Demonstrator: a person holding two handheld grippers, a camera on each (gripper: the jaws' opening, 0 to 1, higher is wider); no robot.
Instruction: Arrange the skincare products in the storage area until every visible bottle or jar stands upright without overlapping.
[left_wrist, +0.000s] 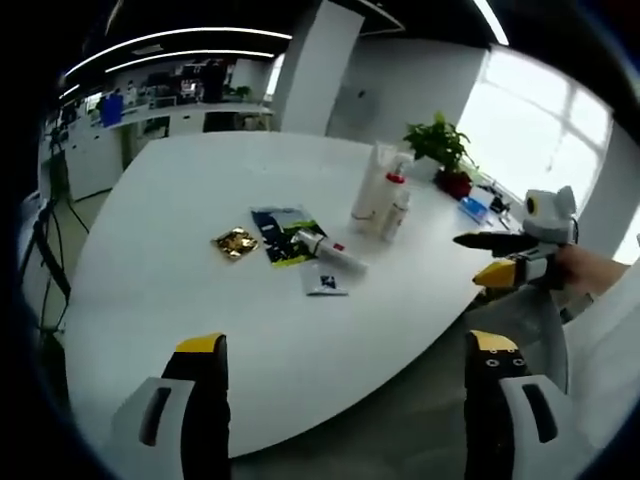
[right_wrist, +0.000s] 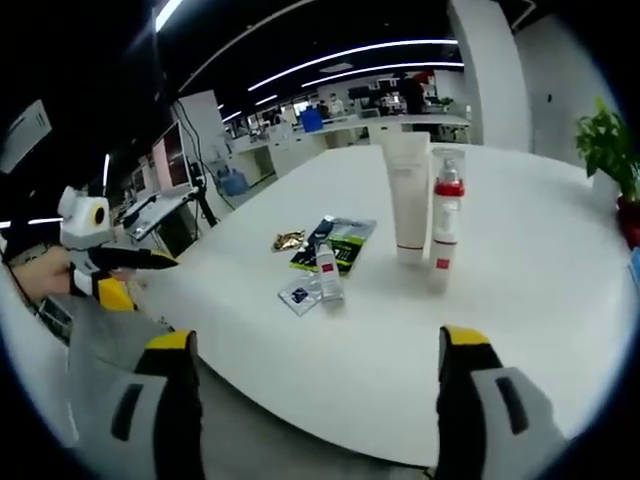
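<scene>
Well beyond both open tools, a small bottle (right_wrist: 328, 271) lies flat.

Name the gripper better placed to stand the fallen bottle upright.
Right, probably. The lying bottle sits nearer centre ahead of the right gripper, both grippers open; for the left gripper it lies farther away.

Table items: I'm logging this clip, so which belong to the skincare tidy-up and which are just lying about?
Job:
white tube, upright
red-capped bottle, upright
small bottle, lying down

Lying about:
dark green packet
small sachet
gold wrapper
potted plant
</scene>
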